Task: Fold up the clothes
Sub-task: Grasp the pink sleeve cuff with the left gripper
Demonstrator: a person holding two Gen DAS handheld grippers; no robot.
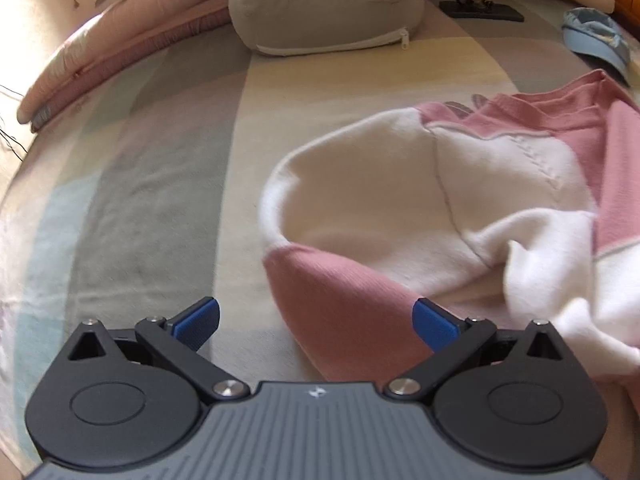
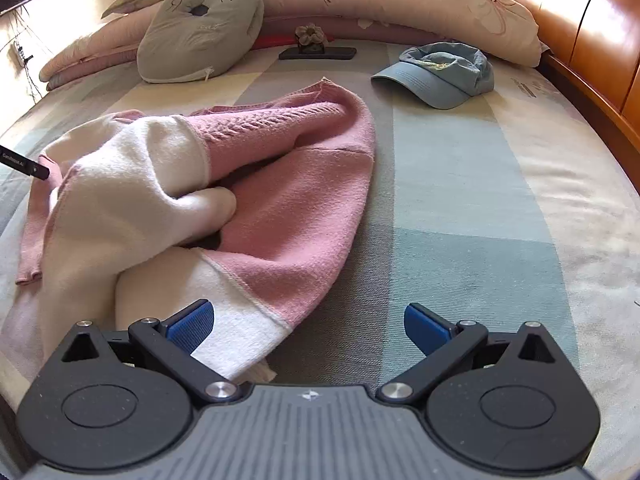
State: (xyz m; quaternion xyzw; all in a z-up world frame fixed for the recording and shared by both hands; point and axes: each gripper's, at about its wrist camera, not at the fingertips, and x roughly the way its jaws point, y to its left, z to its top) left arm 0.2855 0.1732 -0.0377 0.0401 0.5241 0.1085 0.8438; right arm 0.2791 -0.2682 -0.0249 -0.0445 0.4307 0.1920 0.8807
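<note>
Sweater [image 2: 256, 184] lies rumpled on bed [image 2: 480, 208], apparently ungripped.

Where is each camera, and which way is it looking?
Left wrist: on the left gripper, low over the striped bedsheet, facing the pink and white knitted sweater; its open blue-padded fingers show.
Right wrist: on the right gripper, facing the headboard past the sweater; its open fingers show.
Both show the sweater, grey cushion and blue cap.

Bare striped bedsheet [image 2: 480, 208] right of crumpled sweater [image 2: 280, 184]; blue cap [image 2: 436, 74] beyond it, grey pillow [image 2: 200, 36] beyond sweater's left.
</note>
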